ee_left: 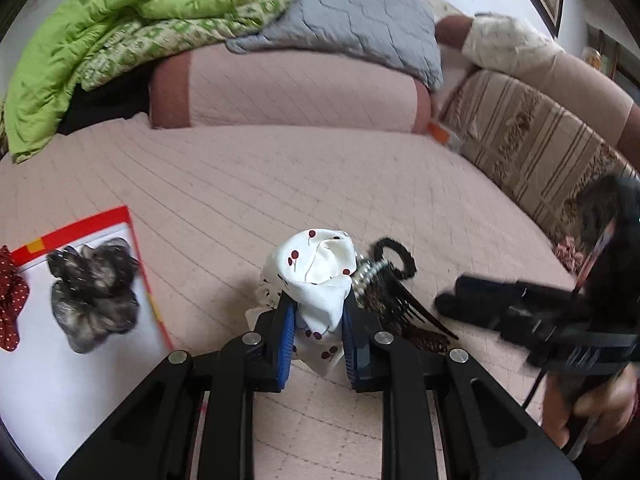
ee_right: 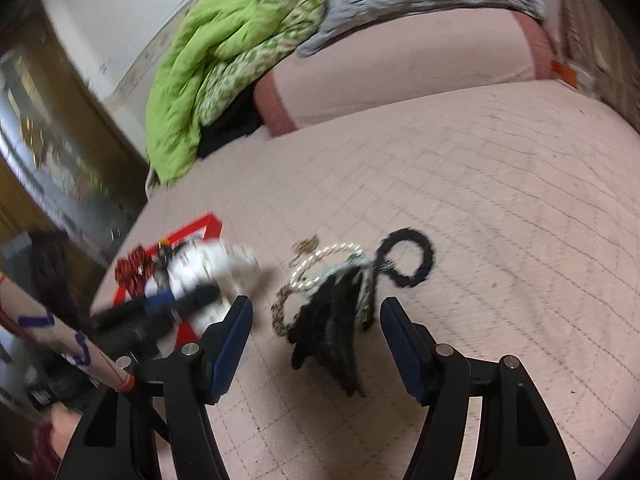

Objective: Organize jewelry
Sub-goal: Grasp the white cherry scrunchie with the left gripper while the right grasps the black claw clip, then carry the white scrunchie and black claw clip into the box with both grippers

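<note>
My left gripper (ee_left: 319, 312) is shut on a white cherry-print scrunchie (ee_left: 320, 276), held over the pink bed cover; it shows blurred in the right wrist view (ee_right: 224, 264). Right of it lies a pile: a black hair comb (ee_right: 332, 336), a pearl bracelet (ee_right: 316, 264), a leopard-print band (ee_right: 280, 312) and a black fuzzy hair tie (ee_right: 408, 256). A white box with a red rim (ee_left: 132, 248) at the left holds a grey scrunchie (ee_left: 94, 296) and a red dotted one (ee_left: 10, 300). My right gripper (ee_right: 316, 312) is open, just short of the comb.
A green quilt (ee_left: 120, 28), a grey blanket (ee_left: 360, 12) and a pink bolster (ee_left: 288, 88) lie at the back of the bed. A striped cushion (ee_left: 532, 140) runs along the right side.
</note>
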Demonstrator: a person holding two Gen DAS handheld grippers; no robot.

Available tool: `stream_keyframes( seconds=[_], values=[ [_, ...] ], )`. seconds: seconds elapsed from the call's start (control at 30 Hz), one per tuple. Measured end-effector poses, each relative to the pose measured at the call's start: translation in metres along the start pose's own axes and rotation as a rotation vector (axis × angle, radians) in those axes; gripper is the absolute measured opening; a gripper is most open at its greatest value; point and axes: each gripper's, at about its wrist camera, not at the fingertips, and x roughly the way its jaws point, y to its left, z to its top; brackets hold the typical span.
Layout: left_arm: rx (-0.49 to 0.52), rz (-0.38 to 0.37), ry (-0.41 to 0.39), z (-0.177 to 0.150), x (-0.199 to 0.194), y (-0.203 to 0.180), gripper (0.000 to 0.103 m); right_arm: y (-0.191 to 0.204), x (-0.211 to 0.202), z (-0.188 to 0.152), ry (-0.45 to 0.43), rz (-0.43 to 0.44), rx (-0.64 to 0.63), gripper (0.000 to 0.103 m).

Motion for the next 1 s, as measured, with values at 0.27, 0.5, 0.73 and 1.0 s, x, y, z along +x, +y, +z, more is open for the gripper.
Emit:
stream_keyframes(
  seconds=[0.27,0.5,0.73,1.0],
  values=[
    [0.019,0.016,-0.006,0.001,-0.004,0.003,0.020,0.030,0.040,-0.015,0.100,-0.127,-0.161,0.067],
    [0.003,0.018,-0.008,0.002,-0.003,0.005,0.020,0.022,0.049,-0.019,0.169,-0.179,-0.185,0.031],
    [0.021,0.030,-0.021,0.003,-0.003,0.001,0.020,0.019,0.016,-0.013,0.106,-0.114,-0.138,0.030],
    [0.025,0.049,-0.027,0.003,-0.003,0.002,0.020,0.015,-0.023,-0.001,-0.055,0.016,-0.062,0.030]
  ],
)
